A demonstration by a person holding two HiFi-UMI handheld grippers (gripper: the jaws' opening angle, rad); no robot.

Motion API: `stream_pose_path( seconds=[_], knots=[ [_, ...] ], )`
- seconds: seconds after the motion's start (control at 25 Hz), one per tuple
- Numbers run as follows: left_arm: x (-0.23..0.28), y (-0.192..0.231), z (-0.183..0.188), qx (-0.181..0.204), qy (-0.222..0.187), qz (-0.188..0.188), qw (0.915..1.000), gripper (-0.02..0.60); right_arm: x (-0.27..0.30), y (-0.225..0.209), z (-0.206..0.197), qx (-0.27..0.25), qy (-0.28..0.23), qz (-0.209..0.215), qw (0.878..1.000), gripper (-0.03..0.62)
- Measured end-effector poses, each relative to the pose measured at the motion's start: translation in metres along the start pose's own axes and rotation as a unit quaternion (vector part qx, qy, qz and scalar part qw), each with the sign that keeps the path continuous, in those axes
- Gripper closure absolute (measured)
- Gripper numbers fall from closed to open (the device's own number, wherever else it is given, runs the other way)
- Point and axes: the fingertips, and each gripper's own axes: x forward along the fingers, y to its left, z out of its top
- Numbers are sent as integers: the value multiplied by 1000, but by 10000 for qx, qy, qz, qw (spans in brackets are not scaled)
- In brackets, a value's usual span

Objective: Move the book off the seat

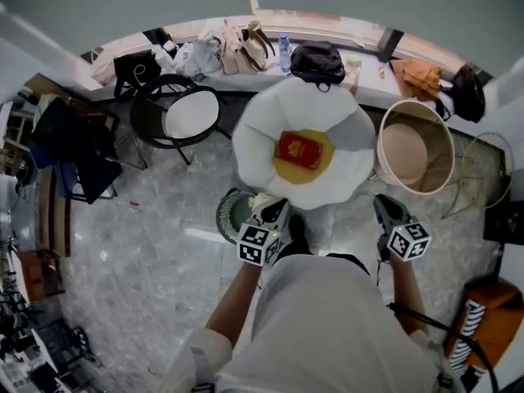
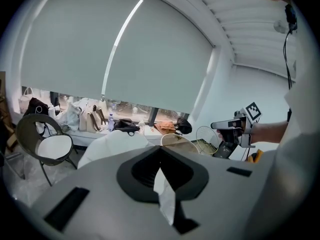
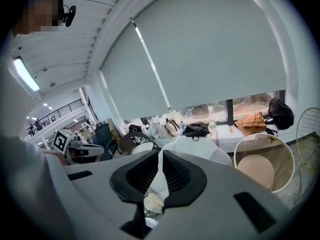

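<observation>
A red book (image 1: 299, 150) lies on the yellow middle of a white, petal-edged seat (image 1: 254, 150) in the head view. Both grippers hover at the seat's near side, apart from the book. My left gripper (image 1: 270, 207) is at the seat's near-left rim and is shut with nothing in it (image 2: 160, 156). My right gripper (image 1: 385, 205) is off the seat's near-right corner, also shut and empty (image 3: 161, 159). The gripper views look level over the seat (image 2: 115, 141) (image 3: 197, 146), so the book is hidden in them. Each shows the other gripper (image 2: 234, 129) (image 3: 75, 148).
A black chair with a white pad (image 1: 184, 113) stands left of the seat. A beige tub chair (image 1: 413, 150) and a wire-frame chair (image 1: 483, 170) stand to its right. Bags and a bottle line the window ledge (image 1: 360, 80) behind. A green round object (image 1: 233, 213) sits by the left gripper.
</observation>
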Motion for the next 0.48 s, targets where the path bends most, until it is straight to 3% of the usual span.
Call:
stream_pose_path(
  seconds=[0.16,0.48],
  knots=[
    [20,27,3,-165,0,136,9998,578,38,-9,1,165,247,48,9995,545],
    [59,40,5,-522,-29,169,9985,578,95,-29,7,-105,682,484,9964,543]
  ],
)
